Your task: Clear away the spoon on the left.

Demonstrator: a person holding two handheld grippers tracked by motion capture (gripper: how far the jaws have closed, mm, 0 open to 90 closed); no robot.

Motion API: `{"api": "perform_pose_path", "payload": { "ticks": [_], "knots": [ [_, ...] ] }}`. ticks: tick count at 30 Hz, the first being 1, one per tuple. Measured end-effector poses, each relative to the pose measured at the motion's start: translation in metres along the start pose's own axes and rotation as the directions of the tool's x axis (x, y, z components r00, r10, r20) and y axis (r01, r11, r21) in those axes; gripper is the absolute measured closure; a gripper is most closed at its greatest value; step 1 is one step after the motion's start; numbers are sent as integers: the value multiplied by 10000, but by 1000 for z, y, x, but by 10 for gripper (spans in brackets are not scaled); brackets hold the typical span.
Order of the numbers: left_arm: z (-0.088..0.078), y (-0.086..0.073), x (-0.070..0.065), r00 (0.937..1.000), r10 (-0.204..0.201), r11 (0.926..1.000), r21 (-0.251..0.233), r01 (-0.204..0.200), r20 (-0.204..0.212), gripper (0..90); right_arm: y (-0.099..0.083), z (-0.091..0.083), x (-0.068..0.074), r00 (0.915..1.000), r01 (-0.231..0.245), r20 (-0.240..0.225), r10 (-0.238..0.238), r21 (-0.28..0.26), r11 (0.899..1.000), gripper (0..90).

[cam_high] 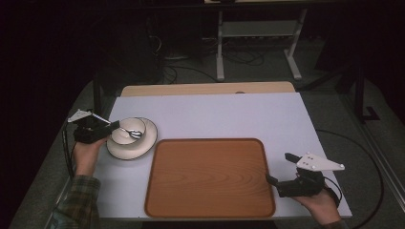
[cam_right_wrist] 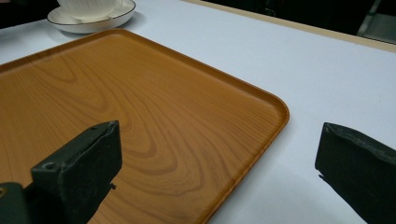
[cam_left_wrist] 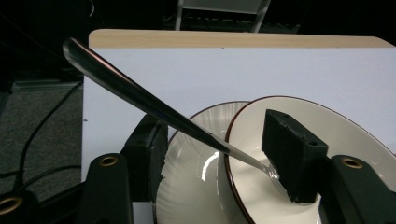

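At the far left, the left gripper [cam_high: 109, 128] reaches over the white bowl [cam_high: 130, 132], which sits on a saucer [cam_high: 143, 145] with a thin dark rim line. Its jaws stand apart around the spoon [cam_left_wrist: 154, 108]: in the left gripper view one jaw is down in the bowl by the spoon's head, the other outside the rim, and the pads do not look pressed on the handle. The spoon leans in the bowl, head at the bottom, handle slanting up over the rim.

Judging by this, putting the spoon in the bowl is about done (the spoon seems to rest on its own), and what is left is to draw the gripper clear and perhaps shift the set onto the tray [cam_high: 210, 177], which lies bare mid-tabletop.

The bowl is glossy glazed ceramic with fine fluting, the spoon polished metal, slim and tapering. The tray is wood-grained, rectangular with rounded corners and a low raised lip, on a matte pale tabletop [cam_high: 229, 114].

At the right, the right gripper [cam_high: 276, 169] waits open beside the tray's corner, holding nothing.
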State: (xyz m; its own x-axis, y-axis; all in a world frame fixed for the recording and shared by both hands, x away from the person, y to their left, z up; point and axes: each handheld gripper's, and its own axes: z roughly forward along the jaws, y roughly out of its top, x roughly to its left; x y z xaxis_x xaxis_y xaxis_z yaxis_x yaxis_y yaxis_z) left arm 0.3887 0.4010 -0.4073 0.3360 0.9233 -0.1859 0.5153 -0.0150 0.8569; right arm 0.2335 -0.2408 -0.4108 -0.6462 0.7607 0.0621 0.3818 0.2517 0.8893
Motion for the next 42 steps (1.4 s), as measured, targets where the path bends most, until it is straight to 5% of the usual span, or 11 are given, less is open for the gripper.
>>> {"api": "perform_pose_path", "payload": {
  "ticks": [12,30,42],
  "knots": [
    [2,-4,-3,9999,-66,10000,-5,66,140,542,0,1,2,9999,119,-30,-119,47,9999,0],
    [-2,-4,-6,9996,177,9997,-142,-180,-238,701,-1,1,2,9999,169,-31,-169,130,9998,0],
    [-10,4,-15,9991,245,9989,-400,-231,351,791,-1,0,2,9999,143,-23,-142,102,9998,0]
  ]
}}
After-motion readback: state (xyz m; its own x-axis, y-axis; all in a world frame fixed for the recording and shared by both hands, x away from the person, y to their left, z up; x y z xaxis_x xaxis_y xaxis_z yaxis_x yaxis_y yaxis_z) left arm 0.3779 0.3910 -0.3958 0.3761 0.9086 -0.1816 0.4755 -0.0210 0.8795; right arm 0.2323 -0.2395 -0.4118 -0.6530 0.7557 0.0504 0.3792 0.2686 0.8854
